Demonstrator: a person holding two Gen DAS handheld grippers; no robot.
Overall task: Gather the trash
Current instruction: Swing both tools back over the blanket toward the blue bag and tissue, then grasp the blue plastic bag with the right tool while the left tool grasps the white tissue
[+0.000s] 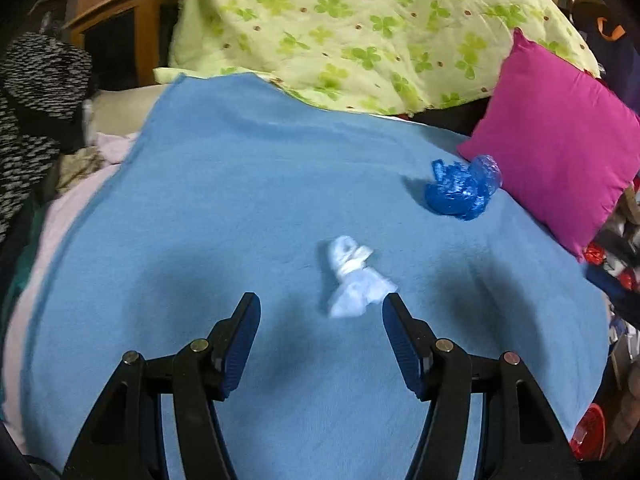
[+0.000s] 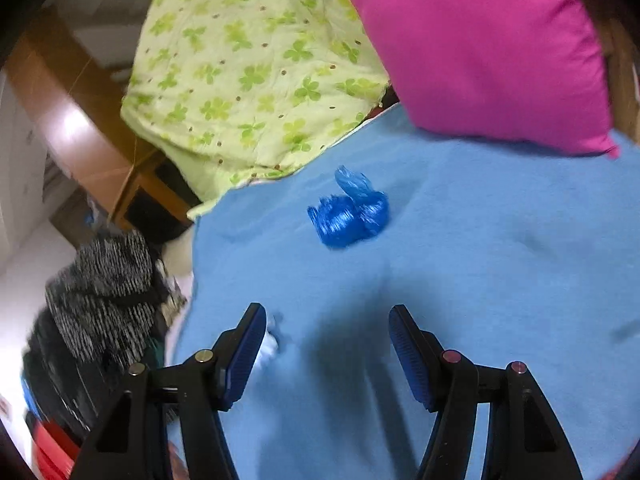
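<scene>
White crumpled tissue wad (image 1: 356,280) lying mid blue blanket (image 1: 200,200) on bed, apart from blue plastic bag scrap (image 1: 462,190) sitting just beside magenta pillow (image 1: 560,140) near blanket's far right edge. Step judged: approaching first pickup, nothing collected yet. Left gripper (image 1: 321,318) hanging angled down, jaws parted and empty, tissue just ahead, nearer right fingertip. Right gripper (image 2: 327,328) gaping, holding nothing, facing blue scrap (image 2: 348,216), well apart. Next: advancing, centring, closing.

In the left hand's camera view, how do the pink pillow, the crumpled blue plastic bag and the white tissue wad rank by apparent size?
1. Pink pillow, clearly largest.
2. Crumpled blue plastic bag.
3. White tissue wad, looking nearly as big as the bag; it lies closer to the camera, so their order is unsure.
</scene>
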